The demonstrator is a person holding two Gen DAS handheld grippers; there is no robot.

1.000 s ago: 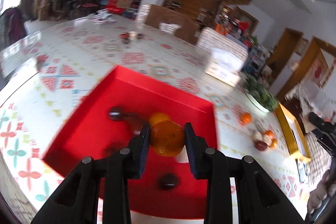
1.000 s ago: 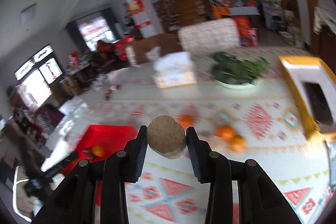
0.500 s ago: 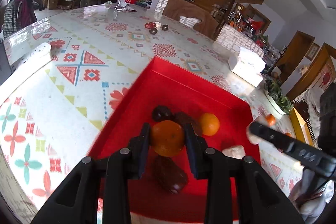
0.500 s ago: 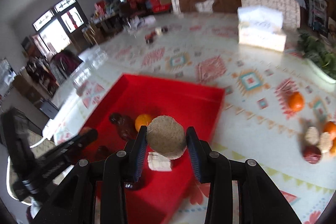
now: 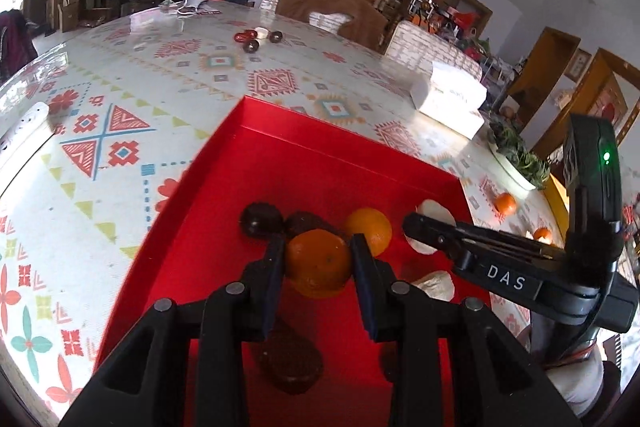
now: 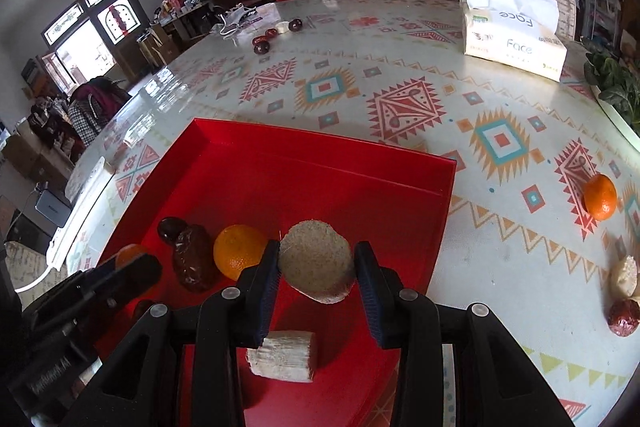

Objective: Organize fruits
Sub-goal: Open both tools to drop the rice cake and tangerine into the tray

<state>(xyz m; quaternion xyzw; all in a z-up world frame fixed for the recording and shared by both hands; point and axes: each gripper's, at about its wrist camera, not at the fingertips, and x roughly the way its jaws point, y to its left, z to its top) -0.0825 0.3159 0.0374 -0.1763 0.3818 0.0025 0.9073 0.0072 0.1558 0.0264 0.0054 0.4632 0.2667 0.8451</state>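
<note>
A: Left tongs (image 5: 319,264)?
B: Narrowed around an orange mandarin (image 5: 318,262), both pads pressed to its sides. Held above the red tray (image 5: 320,163), over its near half.

A: Right tongs (image 6: 316,268)?
B: Same story: nearly closed, clamped on a pale, rough-skinned round slice (image 6: 315,260). Also over the tray, near its right wall.

A: In the tray already?
B: A second mandarin (image 6: 239,251), a dark wrinkled date (image 6: 192,261), a darker round fruit (image 6: 171,229) beside it, and a whitish cut chunk (image 6: 283,355) below the right tongs.

A: On the table (image 6: 400,83)?
B: Another mandarin (image 6: 599,196) well to the right, a tissue box (image 6: 514,27) farther back.

A: Anything hard to read?
B: Plenty. Dark lump (image 5: 291,363) under the left tongs half hidden by the frame, kind unclear. Small pieces at the right edge (image 6: 623,310) cut off. Whether either held fruit touches the tray floor: cannot tell.
</note>
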